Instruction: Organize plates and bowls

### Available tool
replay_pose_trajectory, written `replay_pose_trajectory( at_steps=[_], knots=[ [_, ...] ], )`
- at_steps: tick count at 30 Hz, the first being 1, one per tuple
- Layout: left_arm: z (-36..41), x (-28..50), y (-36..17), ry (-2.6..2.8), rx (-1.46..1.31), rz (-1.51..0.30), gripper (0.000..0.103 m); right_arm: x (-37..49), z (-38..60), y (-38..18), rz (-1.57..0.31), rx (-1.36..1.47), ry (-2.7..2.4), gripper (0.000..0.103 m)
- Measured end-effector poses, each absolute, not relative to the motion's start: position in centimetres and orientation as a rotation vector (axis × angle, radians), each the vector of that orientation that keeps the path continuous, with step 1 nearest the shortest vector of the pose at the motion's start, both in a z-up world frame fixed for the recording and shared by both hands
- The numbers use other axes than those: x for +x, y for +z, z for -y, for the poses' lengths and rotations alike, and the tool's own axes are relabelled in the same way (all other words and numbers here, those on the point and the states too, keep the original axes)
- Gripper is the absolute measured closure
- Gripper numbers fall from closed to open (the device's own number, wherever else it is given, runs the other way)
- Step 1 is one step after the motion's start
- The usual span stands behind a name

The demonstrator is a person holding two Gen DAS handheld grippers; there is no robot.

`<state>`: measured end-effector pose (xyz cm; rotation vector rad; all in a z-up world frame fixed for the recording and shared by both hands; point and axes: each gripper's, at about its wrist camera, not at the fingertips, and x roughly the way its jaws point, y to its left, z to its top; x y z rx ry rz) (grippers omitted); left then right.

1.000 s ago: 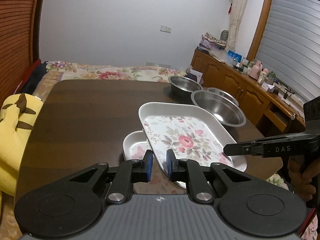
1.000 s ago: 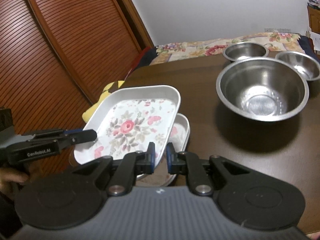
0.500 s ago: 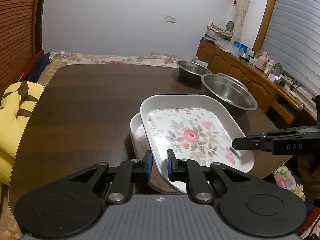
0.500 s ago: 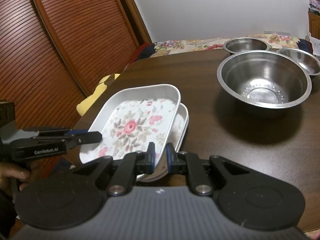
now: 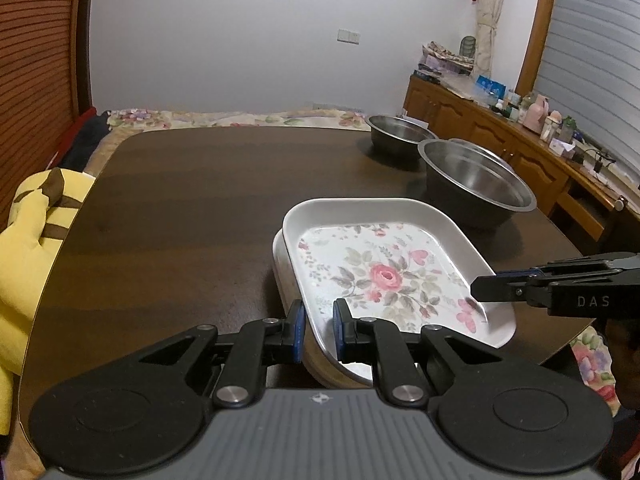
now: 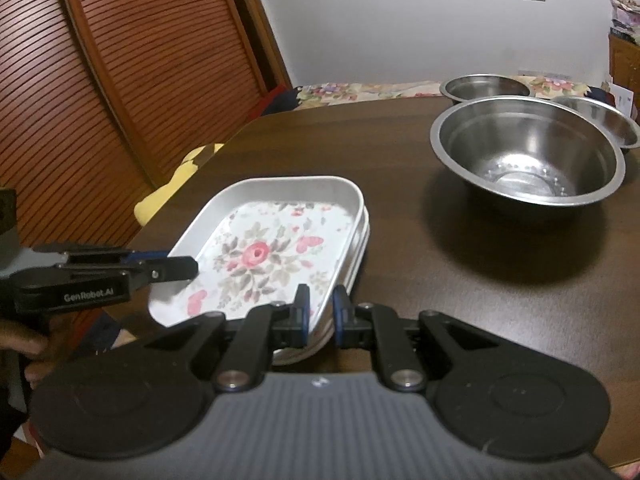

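A white rectangular plate with a rose print [image 5: 384, 276] [image 6: 272, 248] sits nearly level on top of a second white plate [image 5: 280, 256] [image 6: 360, 240] at the near edge of the dark wooden table [image 5: 180, 208]. My left gripper [image 5: 318, 330] is shut on the top plate's near rim. My right gripper [image 6: 320, 314] is shut on the opposite rim; it also shows in the left wrist view [image 5: 480, 290]. A large steel bowl [image 5: 476, 176] [image 6: 528, 152] stands beyond the plates, with two smaller steel bowls [image 5: 400, 130] [image 6: 486, 86] behind it.
A yellow plush cushion [image 5: 28, 248] lies off the table's left edge. A wooden sideboard with bottles and clutter [image 5: 520, 128] runs along the right wall. A slatted wooden door [image 6: 120, 72] and a flowered bedspread [image 5: 224, 118] lie beyond the table.
Both grippers have lowered the rose plate and shifted it over the lower plate. It was tilted and raised before; now it rests nearly aligned on the lower plate.
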<state>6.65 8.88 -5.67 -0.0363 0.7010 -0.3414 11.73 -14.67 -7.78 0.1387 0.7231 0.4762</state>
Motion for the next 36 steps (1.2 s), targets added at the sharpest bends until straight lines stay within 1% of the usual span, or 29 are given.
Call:
replay_pose_trajectory(
  at_steps=[15,28,36],
  knots=[
    [-8.9,6.6,-6.2,-0.309,-0.018,-0.689,0.088,10.7,14.1,-8.3,-0.66,0.114,0.443,0.09],
    [-9.0,6.6,-6.3,-0.31,-0.019,-0.689,0.088,10.7,14.0,-8.3,-0.66,0.124,0.444,0.09],
    [-8.9,6.9,-5.1,-0.303,-0.006,-0.665,0.088,9.8,15.3,-6.6,-0.6,0.144,0.45,0.09]
  ],
)
